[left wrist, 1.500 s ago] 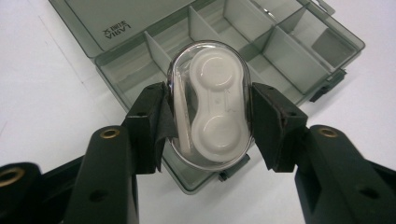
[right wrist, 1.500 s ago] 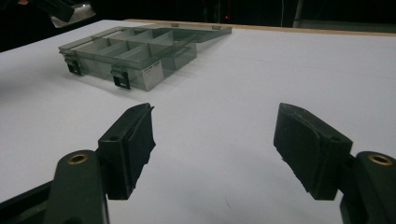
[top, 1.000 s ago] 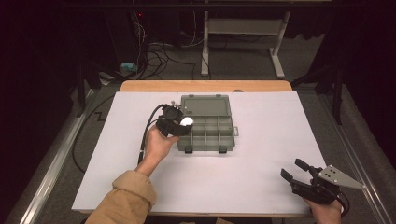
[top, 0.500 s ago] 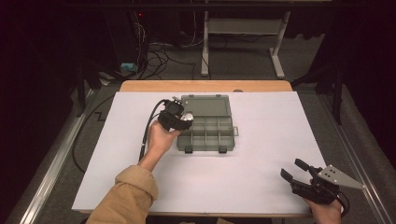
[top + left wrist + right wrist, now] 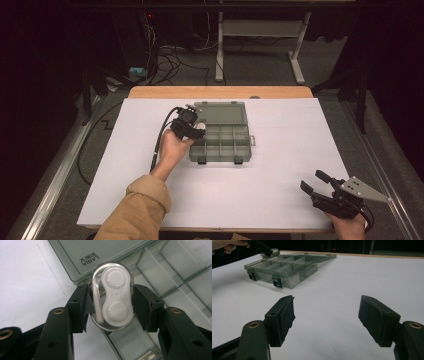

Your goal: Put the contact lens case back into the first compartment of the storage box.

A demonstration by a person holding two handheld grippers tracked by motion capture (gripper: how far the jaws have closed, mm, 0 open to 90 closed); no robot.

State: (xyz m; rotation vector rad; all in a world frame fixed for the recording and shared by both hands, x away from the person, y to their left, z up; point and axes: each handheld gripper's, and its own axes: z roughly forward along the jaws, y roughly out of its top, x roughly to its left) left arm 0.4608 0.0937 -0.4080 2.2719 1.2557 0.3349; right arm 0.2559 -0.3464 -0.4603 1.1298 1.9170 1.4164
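White table [image 5: 280, 175] | lens case [image 5: 113, 296] long axis across compartment box [image 5: 225, 137]

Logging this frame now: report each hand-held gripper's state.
Left hand-held gripper: closed on the clear contact lens case.
Right hand-held gripper: open, empty.

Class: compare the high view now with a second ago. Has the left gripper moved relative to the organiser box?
Yes. The left gripper, clamping a clear case, has shifted slightly toward the near edge of the box, over its left compartments.
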